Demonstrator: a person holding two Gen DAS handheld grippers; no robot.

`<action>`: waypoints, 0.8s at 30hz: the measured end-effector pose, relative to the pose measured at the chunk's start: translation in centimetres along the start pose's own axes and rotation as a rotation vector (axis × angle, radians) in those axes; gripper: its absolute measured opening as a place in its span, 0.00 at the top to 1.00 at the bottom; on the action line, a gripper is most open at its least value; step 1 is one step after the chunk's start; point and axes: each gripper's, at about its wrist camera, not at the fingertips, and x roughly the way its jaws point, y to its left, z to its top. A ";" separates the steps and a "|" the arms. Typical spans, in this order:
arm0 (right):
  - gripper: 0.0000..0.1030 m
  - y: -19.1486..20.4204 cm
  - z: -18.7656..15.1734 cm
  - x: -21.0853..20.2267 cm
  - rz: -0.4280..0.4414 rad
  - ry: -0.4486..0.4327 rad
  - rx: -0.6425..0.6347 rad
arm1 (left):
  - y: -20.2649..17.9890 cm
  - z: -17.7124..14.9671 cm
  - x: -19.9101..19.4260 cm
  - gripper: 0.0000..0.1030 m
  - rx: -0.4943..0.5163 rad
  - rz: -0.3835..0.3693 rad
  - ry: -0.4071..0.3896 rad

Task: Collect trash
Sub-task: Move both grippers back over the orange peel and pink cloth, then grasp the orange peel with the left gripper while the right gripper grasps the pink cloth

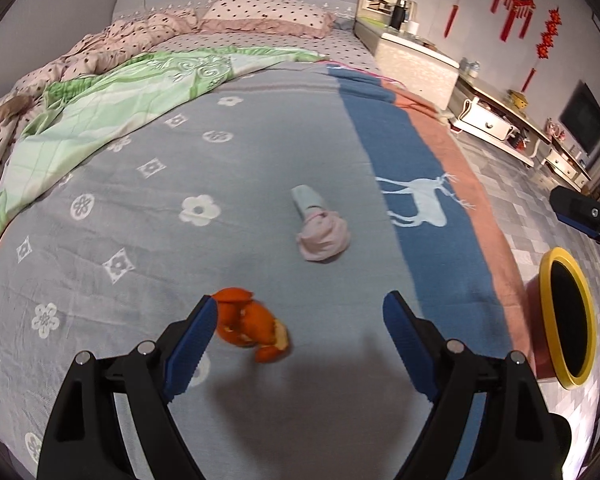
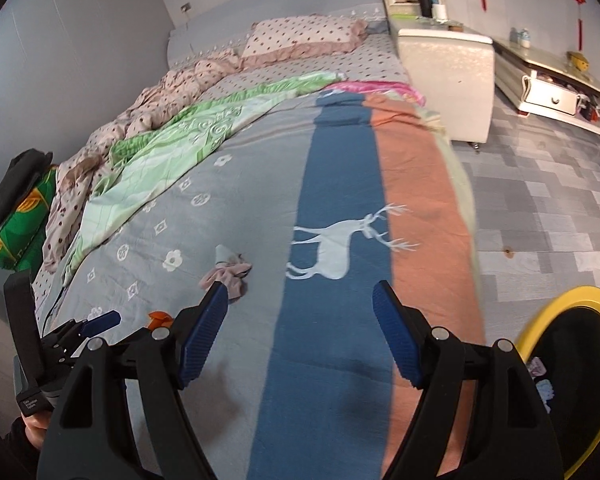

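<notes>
An orange peel (image 1: 252, 328) lies on the grey bedspread (image 1: 140, 264), just inside the left finger of my left gripper (image 1: 300, 298), which hangs open above it and holds nothing. Farther up the bed lies a crumpled pink and pale green wad (image 1: 320, 228). My right gripper (image 2: 300, 286) stands open and empty over the bedspread's blue stripe. In the right wrist view the wad (image 2: 228, 274) is just beyond its left fingertip and the peel (image 2: 160, 318) is further left. A yellow-rimmed bin (image 2: 572, 300) stands on the floor beside the bed, with some scraps inside.
A green quilt (image 1: 112, 96) and a pink dotted duvet (image 1: 112, 44) are heaped on the far left of the bed. A white cabinet (image 2: 444, 80) and a low TV stand (image 2: 560, 88) line the tiled floor on the right. A hand (image 2: 32, 420) holds the left gripper (image 2: 100, 322).
</notes>
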 end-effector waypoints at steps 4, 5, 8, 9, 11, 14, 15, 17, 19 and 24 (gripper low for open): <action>0.31 2.3 0.1 3.4 0.008 0.053 -0.035 | 1.8 -0.6 1.2 0.21 -0.024 0.012 0.023; 0.31 2.8 0.2 4.1 0.010 0.064 -0.040 | 2.2 -0.7 1.6 0.21 -0.030 0.015 0.029; 0.31 4.1 0.3 6.5 0.011 0.104 -0.066 | 3.3 -1.1 2.6 0.21 -0.050 0.012 0.046; 0.31 4.4 0.3 7.0 0.009 0.113 -0.075 | 3.5 -1.1 2.9 0.21 -0.056 0.013 0.050; 0.31 5.3 0.4 8.6 0.013 0.139 -0.086 | 4.0 -1.3 3.5 0.21 -0.066 0.010 0.058; 0.31 6.2 0.5 10.6 0.022 0.168 -0.091 | 4.5 -1.4 4.3 0.21 -0.075 0.003 0.067; 0.31 6.5 0.5 11.2 0.026 0.177 -0.096 | 4.6 -1.5 4.6 0.21 -0.075 0.002 0.069; 0.31 7.1 0.5 12.6 0.035 0.197 -0.100 | 4.7 -1.5 5.0 0.21 -0.073 0.001 0.074; 0.31 7.5 0.4 13.9 0.042 0.219 -0.101 | 4.9 -1.6 5.3 0.21 -0.071 0.005 0.077; 0.31 8.7 0.3 16.8 0.054 0.265 -0.112 | 5.4 -1.7 6.4 0.22 -0.074 -0.003 0.091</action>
